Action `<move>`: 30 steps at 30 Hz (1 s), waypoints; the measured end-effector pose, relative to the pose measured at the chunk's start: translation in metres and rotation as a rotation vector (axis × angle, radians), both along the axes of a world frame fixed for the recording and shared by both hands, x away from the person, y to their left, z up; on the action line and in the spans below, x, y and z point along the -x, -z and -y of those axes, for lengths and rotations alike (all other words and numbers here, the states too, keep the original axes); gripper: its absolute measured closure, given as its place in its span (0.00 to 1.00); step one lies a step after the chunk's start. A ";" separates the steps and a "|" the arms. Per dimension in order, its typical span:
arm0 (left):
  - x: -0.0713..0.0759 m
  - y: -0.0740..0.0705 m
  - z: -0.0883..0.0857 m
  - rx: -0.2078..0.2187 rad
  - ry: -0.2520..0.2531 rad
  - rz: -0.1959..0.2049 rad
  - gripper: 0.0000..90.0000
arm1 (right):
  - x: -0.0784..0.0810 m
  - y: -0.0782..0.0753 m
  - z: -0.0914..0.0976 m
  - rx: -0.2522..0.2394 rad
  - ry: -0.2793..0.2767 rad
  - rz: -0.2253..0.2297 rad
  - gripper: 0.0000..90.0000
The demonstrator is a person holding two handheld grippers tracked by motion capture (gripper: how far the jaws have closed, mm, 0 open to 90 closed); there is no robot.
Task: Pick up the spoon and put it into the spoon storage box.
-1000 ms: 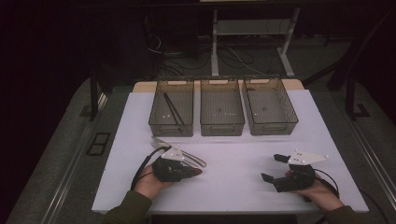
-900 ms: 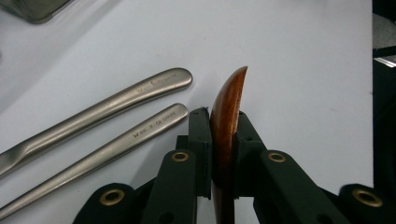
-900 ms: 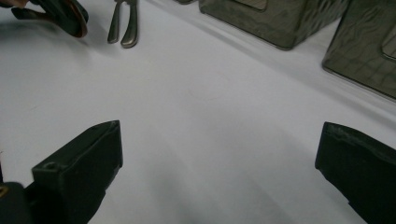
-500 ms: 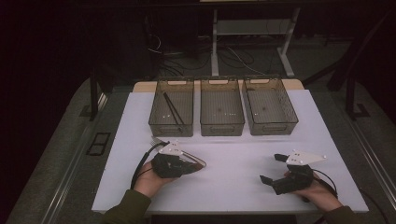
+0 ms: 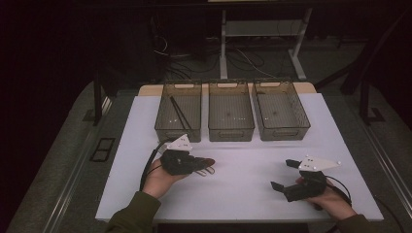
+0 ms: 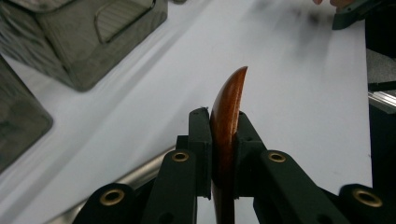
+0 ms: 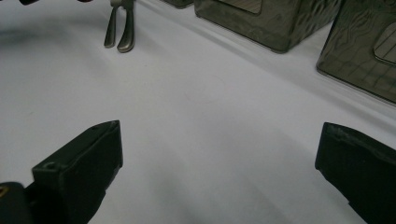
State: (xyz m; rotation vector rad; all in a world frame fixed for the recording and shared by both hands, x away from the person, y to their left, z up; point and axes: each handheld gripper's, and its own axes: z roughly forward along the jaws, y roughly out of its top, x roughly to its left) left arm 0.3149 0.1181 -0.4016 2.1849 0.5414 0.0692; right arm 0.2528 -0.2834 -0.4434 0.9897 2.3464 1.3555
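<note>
The left gripper [image 5: 206, 162] sits at 8 o'clock on the worktop [image 5: 243, 194], its jaws clenched on a wooden piece [image 6: 229, 98]. In the left gripper view the pads press on both flanks of this reddish-brown, curved piece, and its tip projects beyond them toward 12 o'clock. Compared with the high view of a second ago, this gripper now stands slightly nearer the bins and appears clear of the worktop, so the piece is judged to be lifted and in transit. The right gripper [image 5: 284, 174] rests at 4 o'clock. Its jaws have just been opening and now stand fully released, with nothing between them but bare worktop. The right hand keeps its place. Three bins stand in a row at 12 o'clock: left bin [image 5: 165, 127], middle bin [image 5: 231, 131], right bin [image 5: 282, 132]. The left bin holds dark sticks [image 5: 177, 112]; the other two look empty. In the right gripper view, two metal ends [image 7: 119, 30] hang at 11 o'clock, below the far gripper; whether they belong to the wooden piece cannot be told. Judged step: carry the piece toward 12 o'clock and place it in a bin. The left bin lies nearest.
</note>
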 end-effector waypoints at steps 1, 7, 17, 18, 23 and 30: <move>-0.002 -0.001 0.001 0.000 0.001 0.002 0.89 | 0.000 0.000 0.000 -0.001 0.000 0.000 0.00; -0.013 -0.010 0.006 0.024 -0.006 0.016 0.89 | 0.000 0.000 0.001 -0.002 0.000 -0.005 0.00; -0.035 -0.027 0.020 0.039 -0.015 0.046 0.89 | 0.000 0.000 0.001 -0.003 0.005 -0.008 0.00; -0.037 -0.029 0.021 0.038 -0.016 0.050 0.89 | 0.000 0.000 0.001 -0.002 0.004 -0.004 0.00; -0.048 -0.039 0.026 0.047 -0.024 0.063 0.89 | 0.000 0.000 0.002 -0.006 0.007 -0.005 0.00; -0.064 -0.054 0.038 0.052 -0.034 0.086 0.89 | 0.000 0.000 0.002 -0.014 0.008 -0.009 0.00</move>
